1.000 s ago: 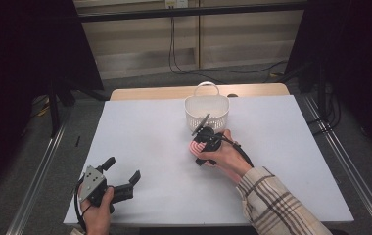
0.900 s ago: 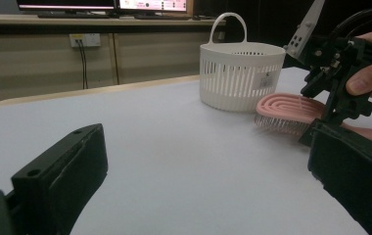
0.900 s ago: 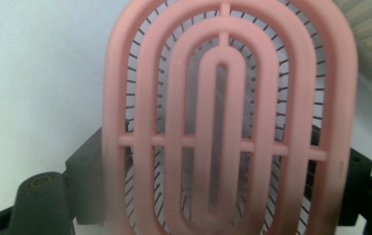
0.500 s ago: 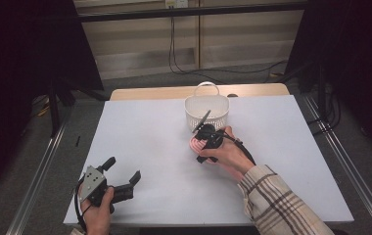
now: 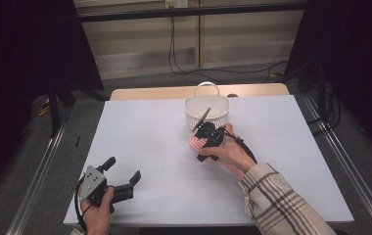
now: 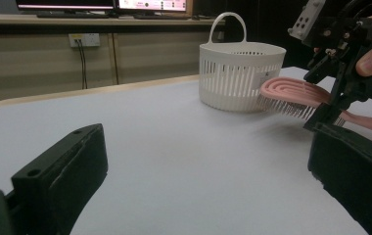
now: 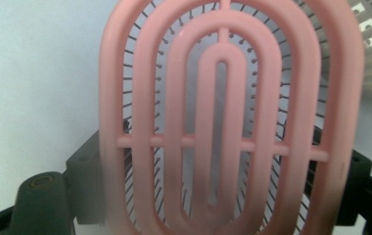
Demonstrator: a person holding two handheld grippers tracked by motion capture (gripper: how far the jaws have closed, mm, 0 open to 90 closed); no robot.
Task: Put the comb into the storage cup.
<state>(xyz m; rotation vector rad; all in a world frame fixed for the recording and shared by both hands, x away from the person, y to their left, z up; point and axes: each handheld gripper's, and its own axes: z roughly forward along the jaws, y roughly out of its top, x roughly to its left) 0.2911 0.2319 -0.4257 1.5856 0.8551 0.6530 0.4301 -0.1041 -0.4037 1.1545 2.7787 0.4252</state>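
1. The right gripper (image 5: pixel 204 138) is clenched on a pink brush (image 5: pixel 194 141), its jaws on either side of the brush near where head meets handle
2. The brush is held off the table (image 5: pixel 150 147), bristles down, roughly level, just in front of the basket (image 5: pixel 206 108); in the left gripper view its head (image 6: pixel 291 93) ends close beside the basket wall (image 6: pixel 233 78), and I cannot tell if they touch
3. In the right gripper view the brush's slotted back (image 7: pixel 223 122) faces the camera, the basket's ribs at the upper right corner
4. The left gripper (image 5: pixel 120 182) rests low at the table's near left corner, jaws released and wide apart, nothing between them, well apart from the brush
5. The basket stands upright near the far edge, handle up
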